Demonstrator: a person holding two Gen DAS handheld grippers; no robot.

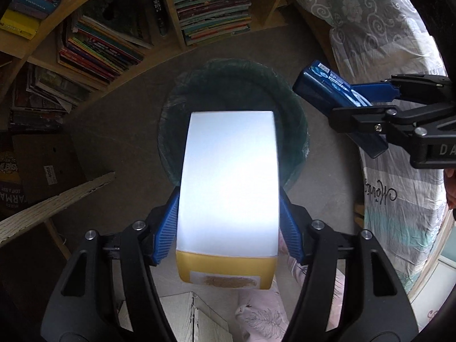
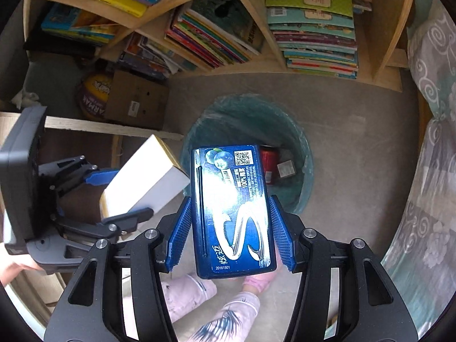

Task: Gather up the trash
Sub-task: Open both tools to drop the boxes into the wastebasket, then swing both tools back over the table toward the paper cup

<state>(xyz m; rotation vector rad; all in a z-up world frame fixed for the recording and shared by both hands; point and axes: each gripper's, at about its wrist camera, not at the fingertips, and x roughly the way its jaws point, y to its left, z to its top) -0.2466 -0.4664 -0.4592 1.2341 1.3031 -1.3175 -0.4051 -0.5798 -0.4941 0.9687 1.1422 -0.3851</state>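
In the left wrist view the left gripper (image 1: 228,222) points down at the lined trash bin (image 1: 182,108) on the floor, and a white box with a yellow end (image 1: 228,182) sits between its blue fingers (image 1: 168,228), hanging over the near part of the bin's mouth. The pads lie along the box's two long sides, though whether they press is hard to tell. To the right of the bin the right gripper (image 1: 346,107) comes in holding a dark blue gum box (image 1: 322,85) close beside the bin's rim. In the right wrist view the same blue gum box (image 2: 232,213) stands lengthwise between the right gripper (image 2: 230,228) fingers (image 2: 179,233), with a thin gap showing at each pad, so the hold looks slack; it hangs above the near edge of the trash bin (image 2: 302,188), where a red wrapper (image 2: 269,162) already lies. The white box (image 2: 145,182) and left gripper (image 2: 119,196) sit just left of the bin. Both cartons look light, stiff and probably empty, with glossy faces that could slip. Taking them across the narrow sides, as here, suits them; a hard squeeze would likely crush the card.
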